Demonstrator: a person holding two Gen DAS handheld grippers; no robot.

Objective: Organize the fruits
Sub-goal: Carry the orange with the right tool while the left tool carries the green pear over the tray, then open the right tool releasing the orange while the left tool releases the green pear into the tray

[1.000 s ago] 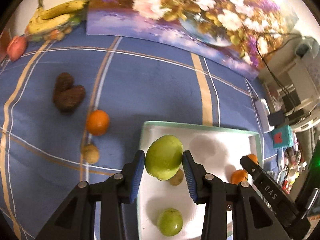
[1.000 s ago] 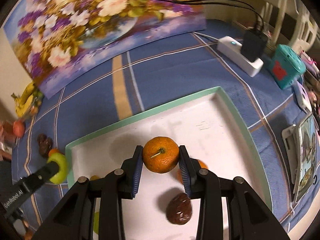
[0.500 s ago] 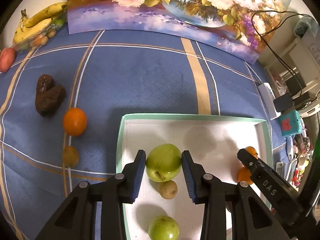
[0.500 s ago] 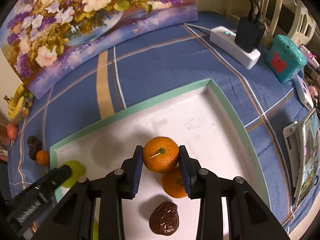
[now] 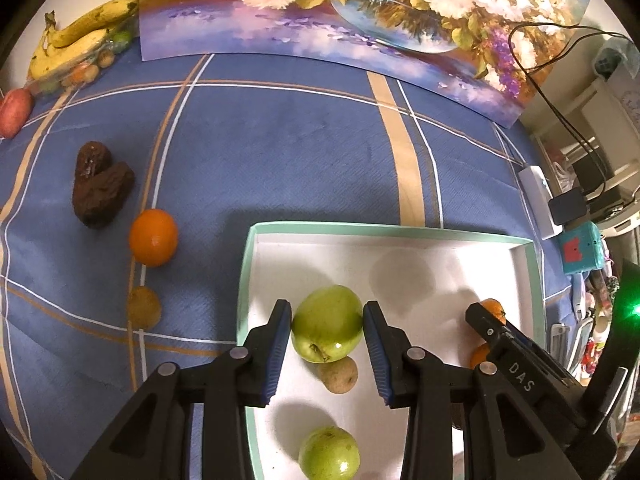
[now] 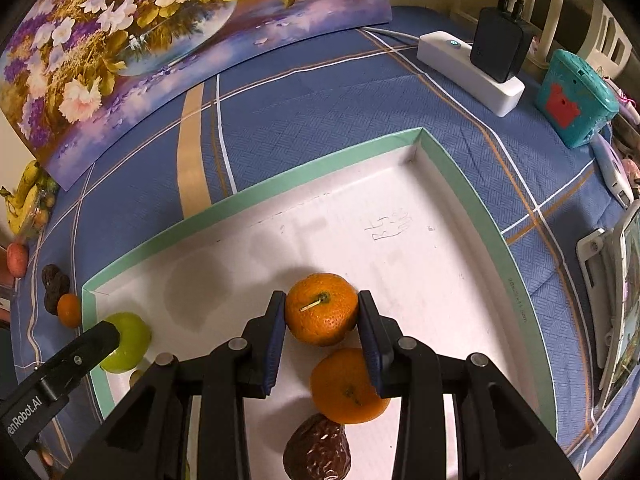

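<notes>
green apple [image 5: 327, 328] sits pinched between the blue pads of the left gripper [image 5: 326, 330], over the left part of the white tray [image 5: 440, 240], above the tray floor by the look of its shadow. jaws closed to apple width, both pads touching it. just under it a small brownish fruit [image 5: 338, 374] lies on the tray, and a second green apple [image 5: 329, 454] lies nearer the camera.

right gripper [image 6: 322, 318] clamps a stemmed orange [image 6: 322, 309], pads on both sides, over the middle-front of the tray. a second orange [image 6: 347, 386] rests on the tray floor just below it, touching or nearly touching the right pad, cannot tell which. a dark wrinkled fruit [image 6: 318, 452] lies in front of that, against the second orange.

outside the tray on the blue plaid cloth [image 5: 280, 140]: loose orange [image 5: 153, 237], a yellowish-brown small fruit [image 5: 144, 307] near it, two dark wrinkled fruits [image 5: 100, 190] touching each other. far back left, bananas [image 5: 76, 42] on a container and a red fruit [image 5: 14, 112]. flower painting [image 5: 360, 12] leans along the back. power strip [image 6: 470, 72] with black adapter and a teal box [image 6: 576, 98] to the right.
</notes>
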